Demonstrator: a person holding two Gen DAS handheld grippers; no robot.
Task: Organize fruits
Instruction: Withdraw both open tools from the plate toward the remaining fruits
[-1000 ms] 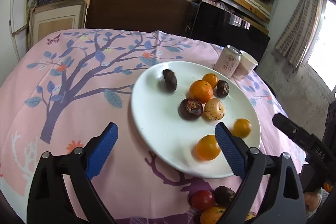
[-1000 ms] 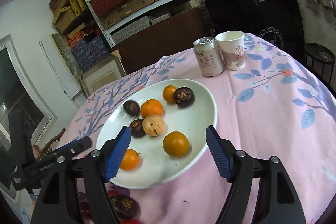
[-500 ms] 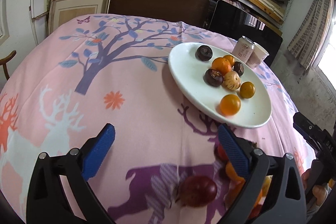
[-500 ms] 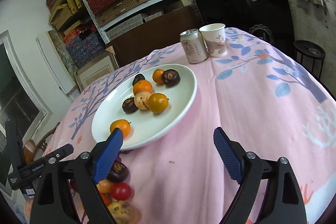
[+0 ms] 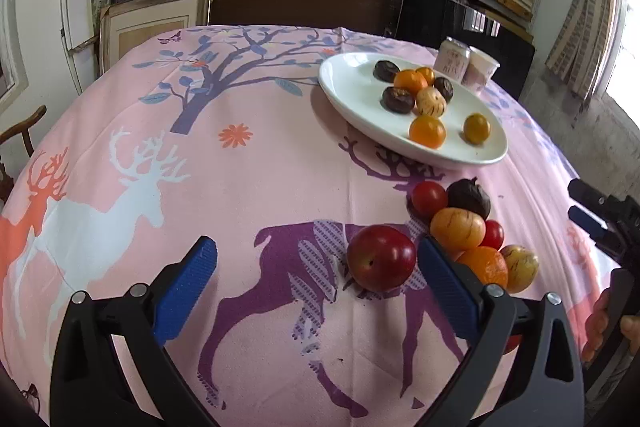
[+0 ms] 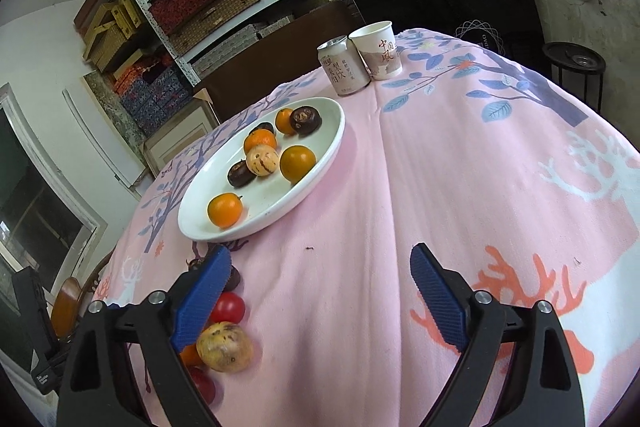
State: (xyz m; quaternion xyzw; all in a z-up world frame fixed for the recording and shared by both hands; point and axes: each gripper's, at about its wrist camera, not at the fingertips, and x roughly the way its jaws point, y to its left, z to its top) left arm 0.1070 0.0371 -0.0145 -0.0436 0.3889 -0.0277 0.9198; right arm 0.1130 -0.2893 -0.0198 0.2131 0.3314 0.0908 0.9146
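Reaching for the red plum (image 5: 381, 257) risks nudging the loose fruit pile (image 5: 460, 223) beside it, sending pieces rolling off the tablecloth (image 5: 260, 187). Left gripper (image 5: 316, 287) and right gripper (image 6: 320, 291) both gape, holding nothing; the plate (image 5: 352, 87) sits beyond.

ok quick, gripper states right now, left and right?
Left gripper: open, holding nothing; red plum lies between its fingers.
Right gripper: open, empty.
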